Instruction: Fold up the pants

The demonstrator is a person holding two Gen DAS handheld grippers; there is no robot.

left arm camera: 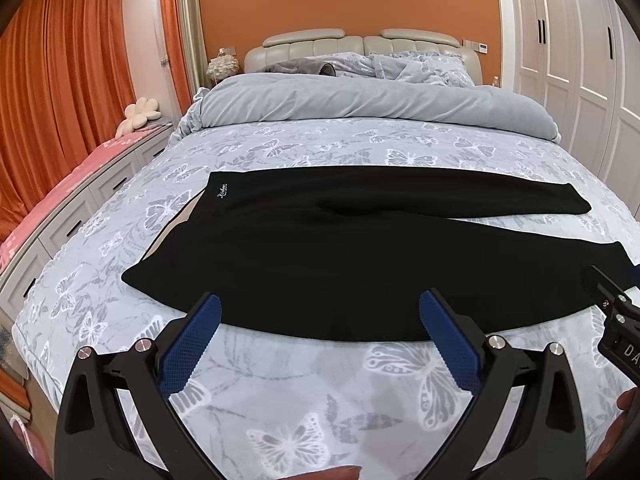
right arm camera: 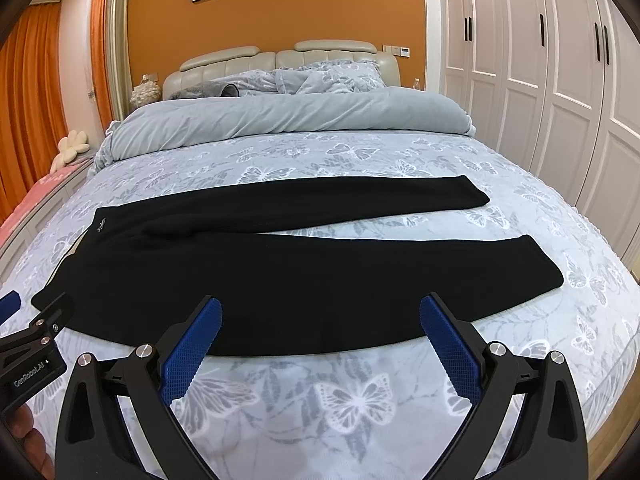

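Observation:
Black pants lie flat across the bed, waistband at the left with a small white logo, the two legs spread apart toward the right; they also show in the right wrist view. My left gripper is open and empty, hovering over the near edge of the pants close to the waist end. My right gripper is open and empty over the near edge of the near leg. Each gripper shows at the edge of the other's view.
The bed has a grey butterfly-print sheet, with a rolled grey duvet and pillows toward the headboard. A drawer bench with a pink cushion runs along the left. White wardrobes stand at the right.

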